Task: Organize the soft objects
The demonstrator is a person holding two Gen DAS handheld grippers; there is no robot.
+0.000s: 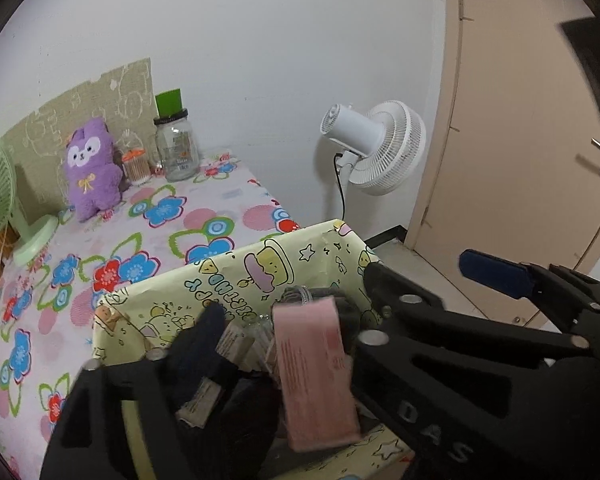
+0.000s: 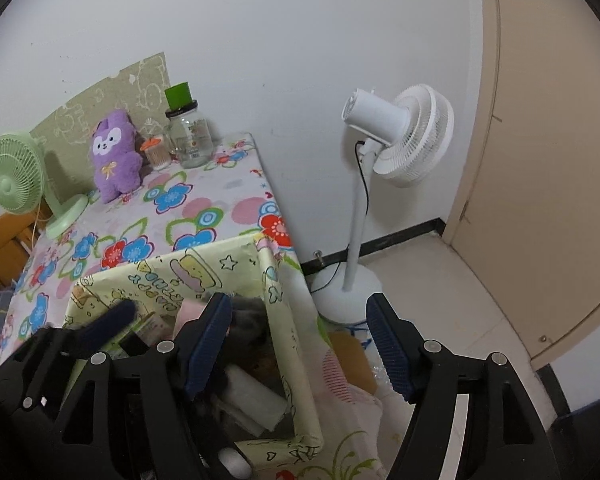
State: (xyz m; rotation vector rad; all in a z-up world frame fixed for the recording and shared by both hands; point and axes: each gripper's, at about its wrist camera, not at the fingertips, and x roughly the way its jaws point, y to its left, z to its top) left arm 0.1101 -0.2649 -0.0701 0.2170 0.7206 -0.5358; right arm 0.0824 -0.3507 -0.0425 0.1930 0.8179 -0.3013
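We hover both grippers over the yellow cartoon-print box point(image 1: 236, 276) at the near corner of the surface point(image 1: 112, 236), which wears a flowered cloth. The left gripper point(image 1: 288, 312) has its jaws released and spread over the box; nothing is pinched between them, though a pink packet point(image 1: 316, 376) stands tilted inside the box in the gap. The right gripper point(image 2: 300, 344) is likewise released, one jaw over the box's inner edge, the other out over the floor.

We judge that a drop into the box is done, or nearly so. Next we would lift clear and reach across the surface for the purple plush toy point(image 1: 89, 168), which sits upright at the far end against the wall, just beside a small orange-lidded container point(image 1: 135, 166) and a glass jar point(image 1: 177, 148). It looks fluffy and yielding, so a gentle pinch around its body should serve, without knocking the jar.
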